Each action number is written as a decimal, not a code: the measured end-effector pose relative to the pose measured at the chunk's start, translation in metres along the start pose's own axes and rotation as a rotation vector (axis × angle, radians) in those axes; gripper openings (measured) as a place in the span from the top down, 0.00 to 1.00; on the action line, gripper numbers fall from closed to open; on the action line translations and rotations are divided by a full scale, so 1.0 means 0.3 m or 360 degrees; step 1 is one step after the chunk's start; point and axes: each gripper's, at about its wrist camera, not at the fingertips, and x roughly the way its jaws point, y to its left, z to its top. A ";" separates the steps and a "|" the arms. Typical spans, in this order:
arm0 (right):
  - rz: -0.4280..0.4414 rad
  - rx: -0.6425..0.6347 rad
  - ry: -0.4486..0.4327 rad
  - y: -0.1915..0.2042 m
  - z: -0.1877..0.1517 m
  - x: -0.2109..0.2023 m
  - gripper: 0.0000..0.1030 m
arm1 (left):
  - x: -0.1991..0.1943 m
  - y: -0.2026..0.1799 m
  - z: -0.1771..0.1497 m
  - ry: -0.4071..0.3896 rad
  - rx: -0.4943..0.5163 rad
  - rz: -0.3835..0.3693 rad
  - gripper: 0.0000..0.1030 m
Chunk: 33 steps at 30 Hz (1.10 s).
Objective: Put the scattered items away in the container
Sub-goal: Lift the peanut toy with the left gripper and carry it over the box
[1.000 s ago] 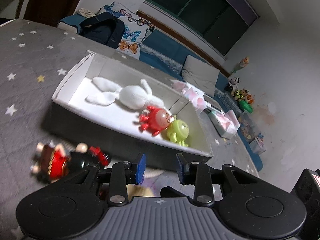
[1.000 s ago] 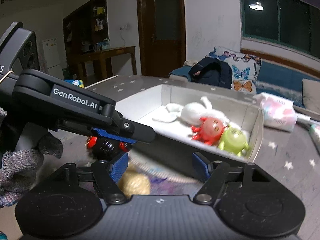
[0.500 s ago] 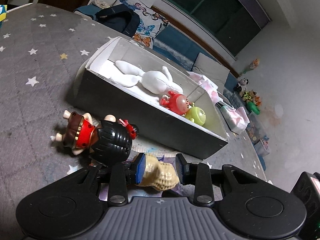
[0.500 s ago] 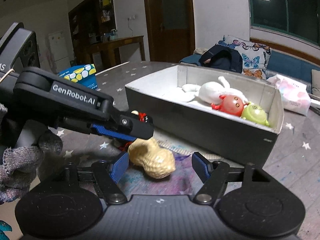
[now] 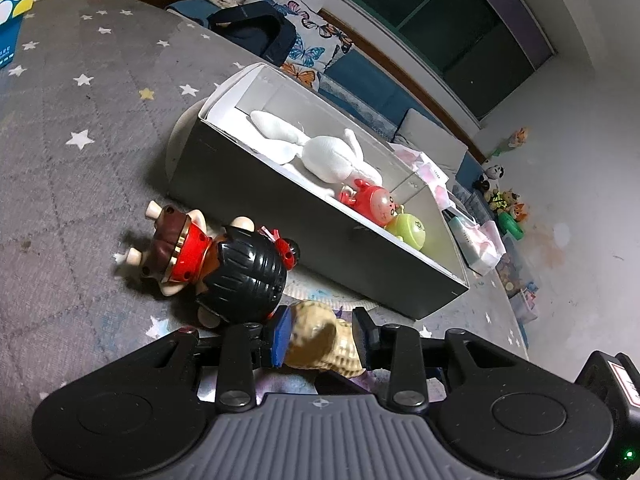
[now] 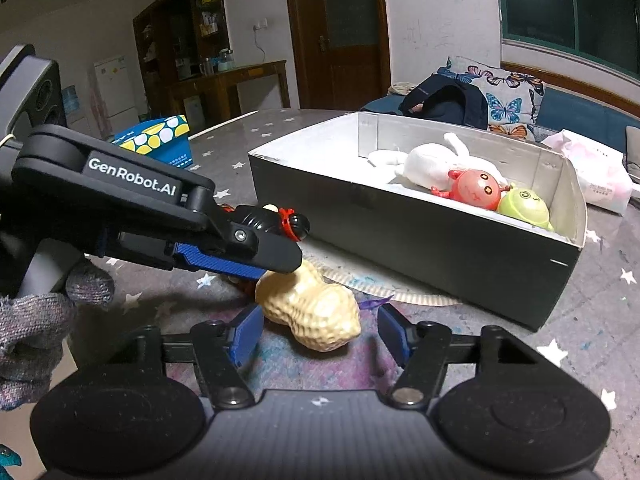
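A tan peanut toy (image 5: 320,340) lies on the grey star cloth in front of the grey box (image 5: 304,236). My left gripper (image 5: 320,334) has its jaws around the peanut, touching both sides. In the right wrist view the peanut (image 6: 308,308) lies between the open jaws of my right gripper (image 6: 318,336), which do not touch it; the left gripper (image 6: 224,256) reaches onto it from the left. A black-haired doll (image 5: 216,256) lies beside the peanut. The box (image 6: 400,216) holds a white plush rabbit (image 6: 436,164), a red toy (image 6: 474,188) and a green toy (image 6: 524,208).
A blue spotted tissue box (image 6: 160,140) stands at the far left of the table. Pink tissue packs (image 6: 596,172) lie behind the box on the right. A dark backpack (image 6: 444,104) and butterfly cushion (image 6: 508,100) sit on the sofa beyond.
Both grippers have dropped toward the cloth and closed in on the peanut. The left jaws now grip its sides; the right jaws stay wide around it.
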 end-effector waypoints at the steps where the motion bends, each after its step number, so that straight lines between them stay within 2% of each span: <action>1: 0.0001 0.0000 0.0002 -0.001 0.000 0.004 0.39 | 0.000 0.000 0.000 -0.0001 0.0001 0.0000 0.65; 7: 0.0009 -0.0007 0.0024 0.000 -0.002 0.027 0.43 | 0.010 0.009 0.001 0.0020 -0.0025 0.0005 0.64; 9: 0.0021 -0.0008 0.0019 0.001 -0.003 0.027 0.47 | 0.012 0.013 0.002 0.0021 -0.0033 0.0004 0.64; 24: -0.0012 -0.0077 0.0028 0.016 -0.013 0.008 0.49 | 0.024 0.003 -0.002 0.0060 -0.0022 -0.0005 0.64; 33: -0.0010 -0.0049 0.0016 0.005 -0.017 0.007 0.48 | 0.036 0.001 -0.008 0.0066 -0.0040 0.0015 0.63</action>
